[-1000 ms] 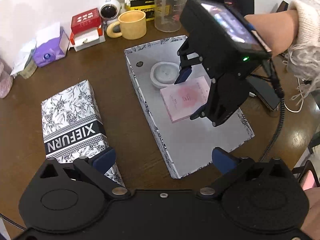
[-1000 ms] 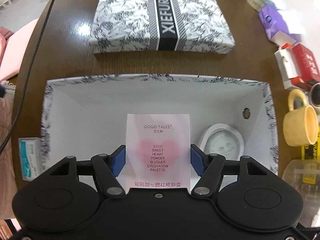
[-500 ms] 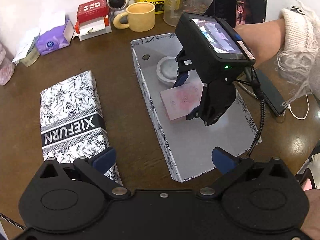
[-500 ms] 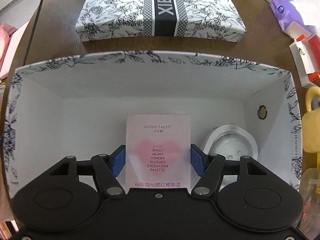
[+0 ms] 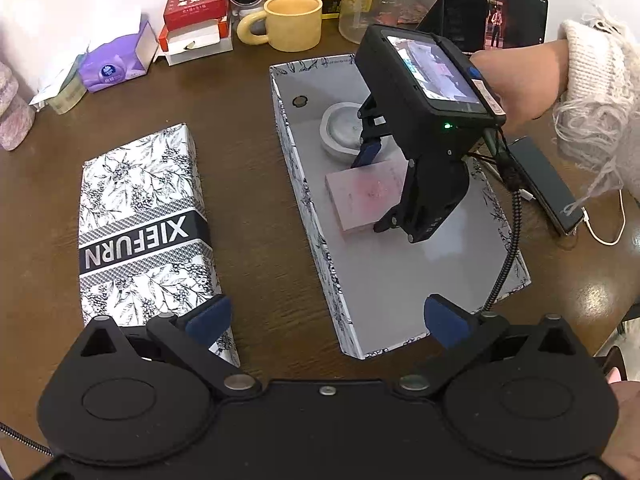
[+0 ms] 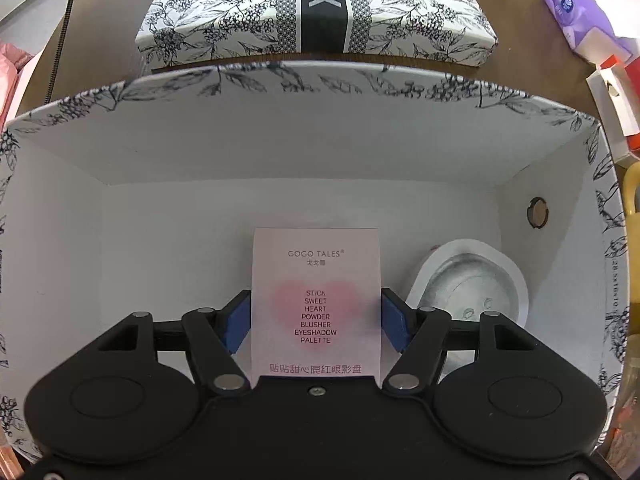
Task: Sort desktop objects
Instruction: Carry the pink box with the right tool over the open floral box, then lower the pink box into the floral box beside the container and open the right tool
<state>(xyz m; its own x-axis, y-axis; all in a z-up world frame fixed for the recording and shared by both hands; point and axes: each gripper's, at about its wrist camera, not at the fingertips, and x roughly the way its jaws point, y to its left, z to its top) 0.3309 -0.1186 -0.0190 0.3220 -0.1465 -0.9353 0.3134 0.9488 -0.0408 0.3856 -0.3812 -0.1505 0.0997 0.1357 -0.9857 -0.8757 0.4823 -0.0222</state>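
My right gripper (image 6: 316,316) points straight down into the open floral-print box (image 5: 316,216), its blue pads (image 6: 239,320) pressed against the two long edges of the pink eyeshadow palette box (image 6: 316,280). The jaws are closed on it, and the printed face with "GOGO TALES" looks up at my camera. From the left wrist view, the right gripper (image 5: 370,188) holds the palette box (image 5: 366,196) low inside the white interior; whether it already touches the floor I cannot tell. It sits just beside the round grey dish (image 5: 344,130) that lies at the box's far end, near a small round hole (image 5: 300,101) in the end wall. My right forearm (image 5: 520,80) comes in from the right, with a fuzzy cream sleeve (image 5: 600,100) pulled back at the wrist.

My left gripper (image 5: 328,320) hangs tilted steeply down over the brown table (image 5: 248,184), above the near end of the open box. Its jaws stand wide apart with nothing between them. One pad (image 5: 210,316) shows over the corner of the box lid (image 5: 140,224) printed "XIEFURN", which lies flat on the table beside the open box, apart from it.

At the back of the table stand a yellow mug (image 5: 294,22), a purple tissue pack (image 5: 116,66) and a red-and-white carton (image 5: 196,20).
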